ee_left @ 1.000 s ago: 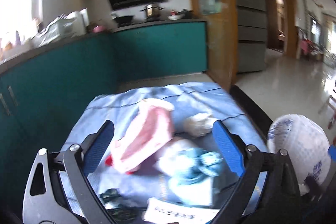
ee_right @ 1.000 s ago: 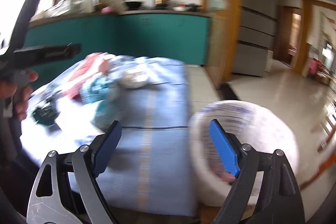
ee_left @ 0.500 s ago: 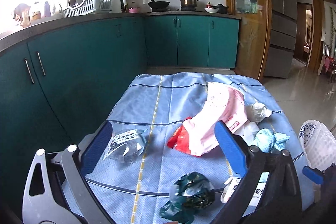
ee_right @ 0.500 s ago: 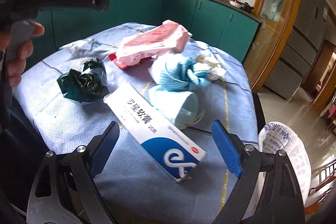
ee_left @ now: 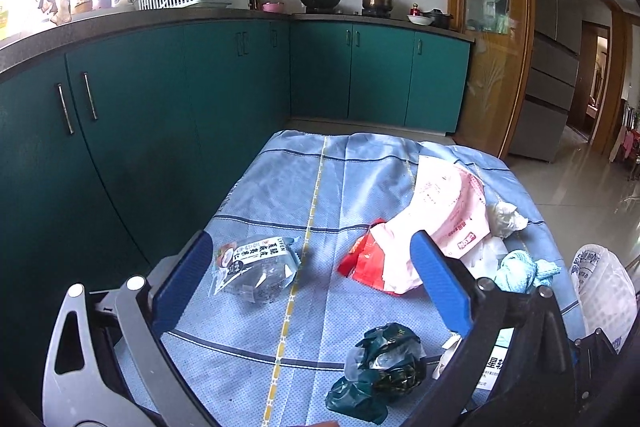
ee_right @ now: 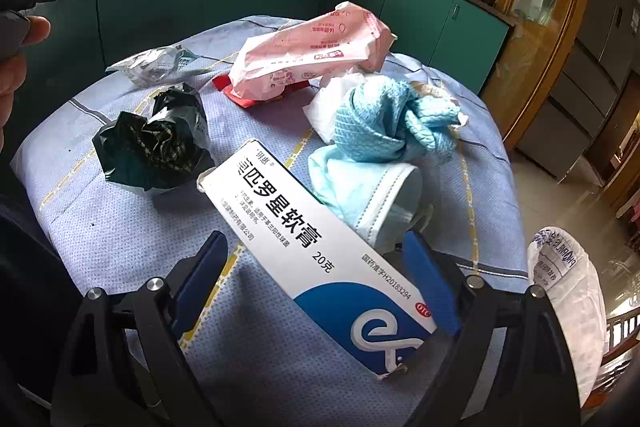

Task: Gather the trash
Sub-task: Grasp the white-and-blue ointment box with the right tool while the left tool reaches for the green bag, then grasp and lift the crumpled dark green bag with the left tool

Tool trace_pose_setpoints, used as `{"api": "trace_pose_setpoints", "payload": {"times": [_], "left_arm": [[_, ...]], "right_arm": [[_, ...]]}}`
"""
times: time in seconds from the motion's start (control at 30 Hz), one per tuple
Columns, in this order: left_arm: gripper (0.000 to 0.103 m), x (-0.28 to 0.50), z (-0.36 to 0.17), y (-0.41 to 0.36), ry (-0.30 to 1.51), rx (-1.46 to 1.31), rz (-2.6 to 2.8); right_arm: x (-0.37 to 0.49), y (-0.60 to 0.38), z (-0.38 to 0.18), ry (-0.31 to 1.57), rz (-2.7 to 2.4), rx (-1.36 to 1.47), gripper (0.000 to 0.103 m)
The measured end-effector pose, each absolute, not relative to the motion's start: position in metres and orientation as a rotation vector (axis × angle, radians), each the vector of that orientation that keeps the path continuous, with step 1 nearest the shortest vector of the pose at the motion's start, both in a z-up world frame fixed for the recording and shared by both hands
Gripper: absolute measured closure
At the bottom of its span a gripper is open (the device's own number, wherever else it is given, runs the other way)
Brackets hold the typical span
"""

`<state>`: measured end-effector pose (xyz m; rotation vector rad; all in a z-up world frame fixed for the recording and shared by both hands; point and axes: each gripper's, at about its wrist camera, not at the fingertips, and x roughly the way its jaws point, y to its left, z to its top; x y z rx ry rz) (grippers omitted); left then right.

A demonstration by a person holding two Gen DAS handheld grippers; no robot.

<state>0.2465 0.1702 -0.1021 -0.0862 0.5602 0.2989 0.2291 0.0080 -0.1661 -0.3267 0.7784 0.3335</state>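
Your right gripper [ee_right: 316, 283] hangs spread wide over a white-and-blue ointment box [ee_right: 316, 247].
The box lies flat, long axis diagonal, blue end toward you; left gripper [ee_left: 308, 283] likewise gapes, empty.

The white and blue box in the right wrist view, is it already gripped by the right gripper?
No, the white and blue box lies on the cloth between the open right gripper's fingers.

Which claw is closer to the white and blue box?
The right claw. The white and blue box lies between its open fingers. The left claw is farther off, above the clear wrapper and dark green wrapper, with the box at its right edge.
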Motion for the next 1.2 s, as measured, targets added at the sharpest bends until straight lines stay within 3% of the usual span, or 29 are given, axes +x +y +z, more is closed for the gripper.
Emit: {"api": "trace_pose_setpoints", "payload": {"times": [0.13,0.27,0.57,1.2], "left_arm": [[0.005,0.247,-0.104,0.175,0.565,-0.096,0.312],[0.005,0.248,-0.105,0.177,0.572,-0.104,0.322],[0.004,0.248,-0.107,0.179,0.579,-0.102,0.325],[0.004,0.247,-0.116,0.227,0.650,-0.218,0.343]], "right_arm": [[0.231,0.010,-0.170,0.787,0.332,-0.321,0.016],[0.233,0.011,-0.171,0.790,0.347,-0.313,0.032],[0.221,0.013,-0.168,0.766,0.374,-0.324,0.049],[0.213,-0.029,-0.149,0.761,0.312,-0.125,0.055]]}}
